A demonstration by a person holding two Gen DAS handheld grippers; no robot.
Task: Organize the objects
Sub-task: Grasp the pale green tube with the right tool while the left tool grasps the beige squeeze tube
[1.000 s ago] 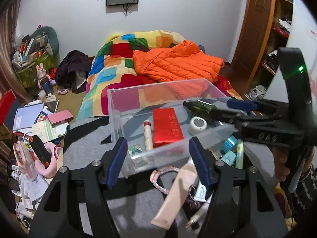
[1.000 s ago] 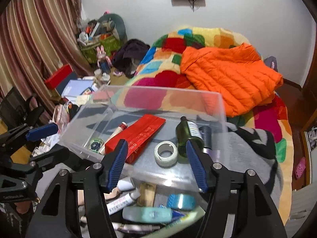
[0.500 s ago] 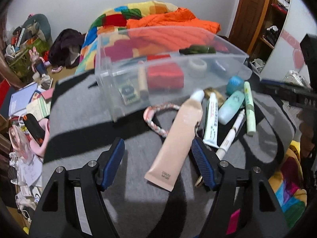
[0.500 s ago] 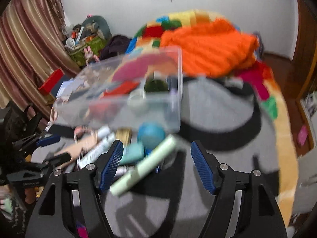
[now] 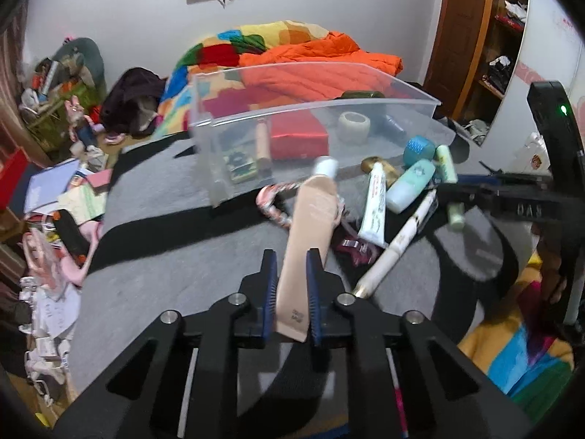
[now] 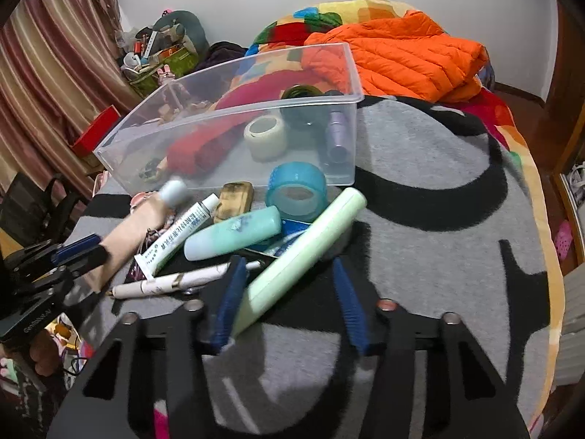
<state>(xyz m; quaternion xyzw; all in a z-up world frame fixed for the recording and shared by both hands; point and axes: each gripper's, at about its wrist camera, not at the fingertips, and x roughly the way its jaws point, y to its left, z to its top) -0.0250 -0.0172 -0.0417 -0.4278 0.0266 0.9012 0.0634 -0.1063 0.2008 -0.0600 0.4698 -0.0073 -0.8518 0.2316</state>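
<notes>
Gripping beige tube (image 5: pixel 310 234), left hand-held gripper (image 5: pixel 290 256); right view: pale-green tube (image 6: pixel 303 252).

Bin (image 5: pixel 256 109) sits on the blanket (image 5: pixel 164 267), bed (image 5: pixel 292 47) behind it. In the bin, left to right: small packet (image 5: pixel 241 168), stick (image 5: pixel 262 142), flat box (image 5: pixel 298 137), tape roll (image 5: pixel 354 127), bottle (image 5: pixel 360 94) at the back right. Before the bin: long tube (image 5: pixel 310 219) leftmost with a cord loop (image 5: pixel 272 203) under it, then small tube (image 5: pixel 374 201), pen (image 5: pixel 396 245), squat bottle (image 5: pixel 411 184), slim tube (image 6: pixel 303 252) rightmost (probably leaning on the others). Tape ring (image 6: pixel 296 190) touches the bin's front wall. Floor clutter (image 5: pixel 62 197) left of the blanket.
</notes>
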